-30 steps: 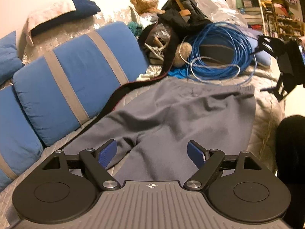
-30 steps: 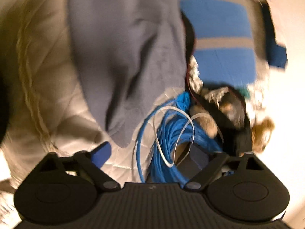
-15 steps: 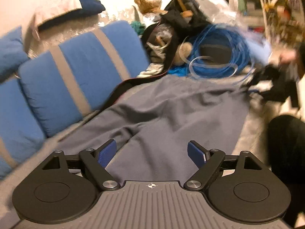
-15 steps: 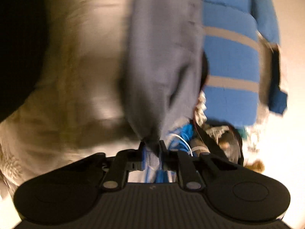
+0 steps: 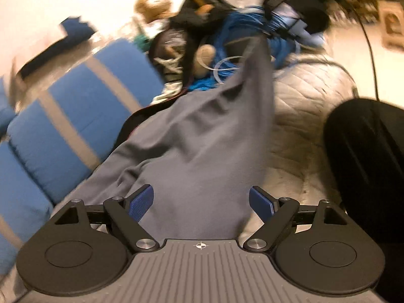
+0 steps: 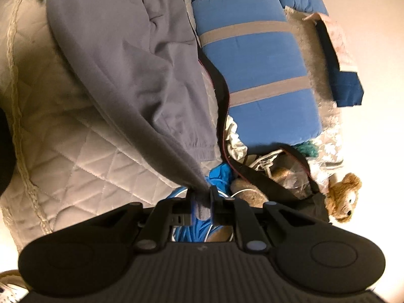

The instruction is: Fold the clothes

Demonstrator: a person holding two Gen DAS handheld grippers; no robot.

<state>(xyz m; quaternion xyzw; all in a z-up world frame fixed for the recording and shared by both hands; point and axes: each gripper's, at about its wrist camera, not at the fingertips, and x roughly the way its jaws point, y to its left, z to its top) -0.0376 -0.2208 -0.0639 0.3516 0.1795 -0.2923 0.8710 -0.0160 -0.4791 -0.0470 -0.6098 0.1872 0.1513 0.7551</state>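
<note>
A grey garment (image 5: 197, 136) lies on the quilted bed cover (image 5: 310, 96), and its far corner is pulled up into a peak. My left gripper (image 5: 201, 203) hovers low over the near end. It is open, and the cloth lies below and between the blue pads (image 5: 141, 203) without touching them. In the right wrist view my right gripper (image 6: 200, 198) is shut on a corner of the garment (image 6: 126, 63), which stretches away from it, lifted off the cover (image 6: 75, 151). That gripper shows blurred at the peak (image 5: 271, 29) in the left wrist view.
Blue cushions with grey stripes (image 5: 83, 116) (image 6: 252, 58) line one side of the bed. Beyond the garment are a coil of blue cable (image 5: 242, 25), a black bag and a teddy bear (image 6: 343, 197). A person's dark leg (image 5: 366, 164) is at the right.
My right gripper closed on the garment's corner and lifted it off the cover. My left gripper sank closer to the near end of the cloth and rolled a little, staying open.
</note>
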